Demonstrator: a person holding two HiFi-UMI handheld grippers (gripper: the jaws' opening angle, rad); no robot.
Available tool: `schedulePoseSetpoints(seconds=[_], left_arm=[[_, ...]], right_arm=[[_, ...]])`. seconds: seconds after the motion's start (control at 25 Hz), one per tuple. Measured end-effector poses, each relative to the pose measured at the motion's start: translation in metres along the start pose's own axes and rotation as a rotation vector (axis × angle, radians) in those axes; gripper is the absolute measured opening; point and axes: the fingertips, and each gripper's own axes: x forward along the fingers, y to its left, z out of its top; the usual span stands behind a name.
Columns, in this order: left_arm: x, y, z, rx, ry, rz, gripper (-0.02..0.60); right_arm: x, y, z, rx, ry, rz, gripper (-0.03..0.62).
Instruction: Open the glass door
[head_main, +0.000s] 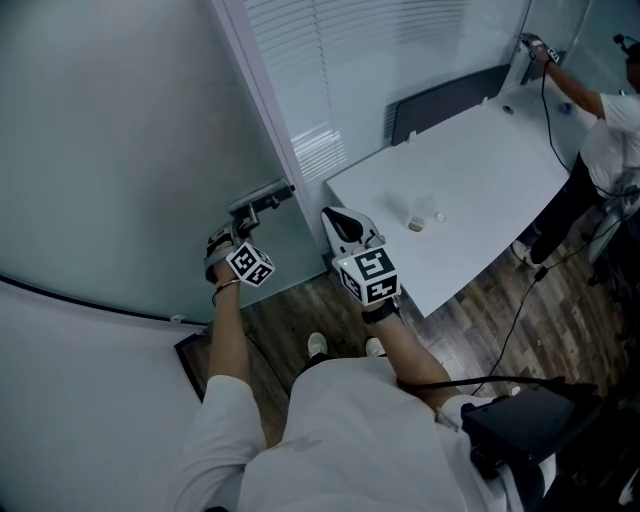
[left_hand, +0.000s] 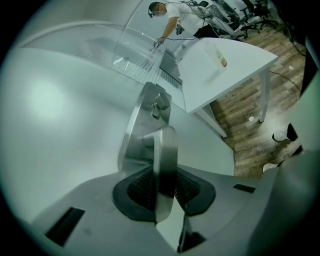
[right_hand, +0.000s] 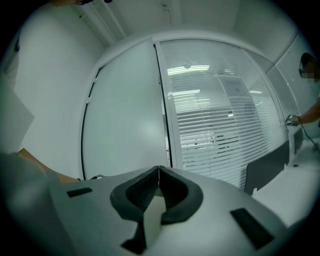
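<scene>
Frosted glass door (head_main: 120, 130), wood-plank floor (head_main: 470, 330), white table (head_main: 480, 170), slatted blinds (head_main: 320, 50)

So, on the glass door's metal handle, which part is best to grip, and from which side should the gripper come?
Grip the handle's flat lever near its free end, far from the mounting plate, probably for more leverage. Come along its length from the free end, one pad on each flat face; the left gripper is clamped that way.
</scene>
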Motion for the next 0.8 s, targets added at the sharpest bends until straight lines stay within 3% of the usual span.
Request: schedulePoseSetpoints(seconds=[0.24,0.8], left_arm=[[-0.029,-0.013,0.002,-0.015,0.034,0.008,0.063],[-0.106,-0.063,-0.009,0.032,0.053,0.012,0.064]], right_arm=[[-0.024,-0.001,-0.006,-0.005,0.019,0.052,0.003],[-0.071,0.012,-0.051,0.033,0.078,0.198,0.003]])
